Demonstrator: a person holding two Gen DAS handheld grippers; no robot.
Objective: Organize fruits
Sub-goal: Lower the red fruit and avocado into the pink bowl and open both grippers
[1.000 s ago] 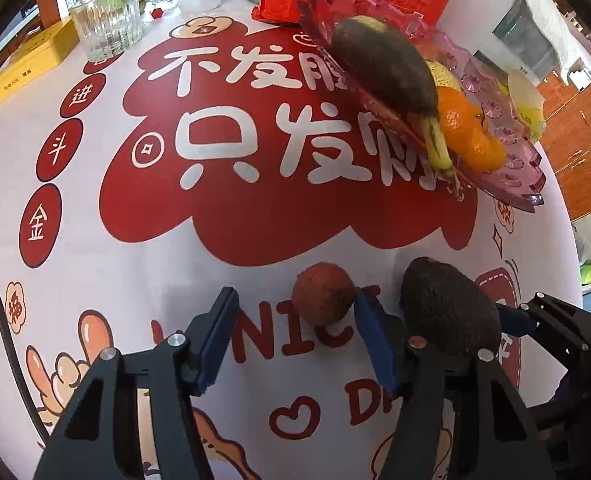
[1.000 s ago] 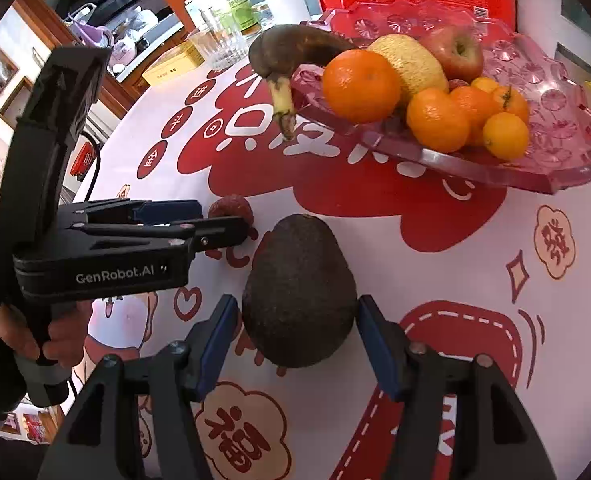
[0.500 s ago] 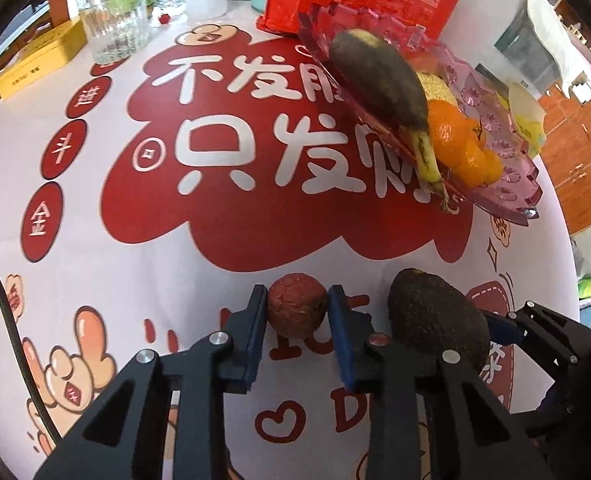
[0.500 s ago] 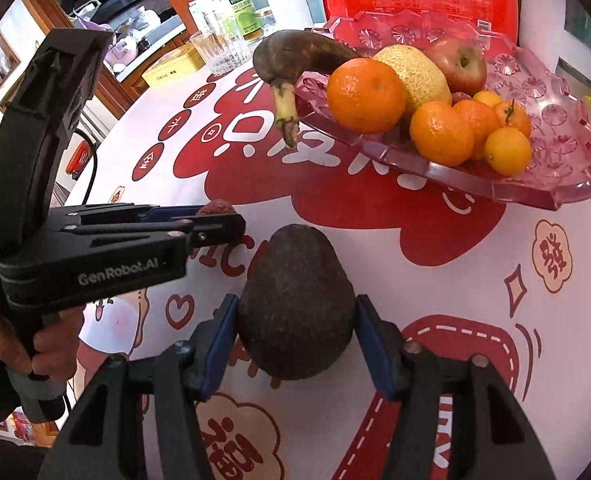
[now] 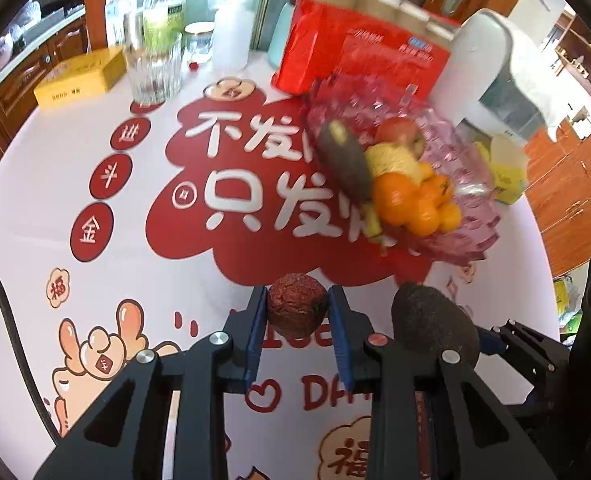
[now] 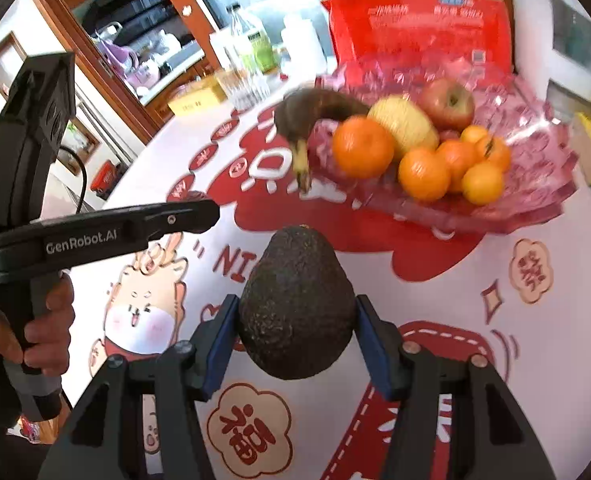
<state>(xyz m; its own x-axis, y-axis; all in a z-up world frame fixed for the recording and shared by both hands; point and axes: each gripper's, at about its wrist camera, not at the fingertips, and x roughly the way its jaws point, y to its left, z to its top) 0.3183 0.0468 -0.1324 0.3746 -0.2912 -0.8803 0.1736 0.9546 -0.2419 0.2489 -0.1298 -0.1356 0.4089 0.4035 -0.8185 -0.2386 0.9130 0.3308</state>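
While both fruits sit clamped between blue pads, neither is in the tray. Left gripper (image 5: 297, 310) closed tight on a small rough dark-red fruit, looks like a lychee (image 5: 296, 309); pads touch both its sides. Cannot tell if it touches the tablecloth (image 5: 55, 184) or is lifted. Right gripper (image 6: 296, 330) closed on a dark bumpy avocado (image 6: 297, 306), narrow end pointing away, pads pressed on its widest part. From the left wrist view the avocado sits just right of the lychee, near but apart.

Pink glass fruit tray (image 6: 535, 128) farther back on the table, well apart from both grippers. It holds a blackened banana (image 6: 315, 114) hanging over the rim, oranges (image 6: 362, 147), a red apple (image 6: 449, 102), and a yellow-brown pear-like fruit (image 6: 405, 122). Red packet of paper cups (image 6: 419, 20) stands just behind the tray.

Ribbed drinking glass (image 5: 153, 68), yellow box (image 5: 81, 76), clear bottle (image 5: 163, 4) at the far left edge. Motion blur on the tray in both views.
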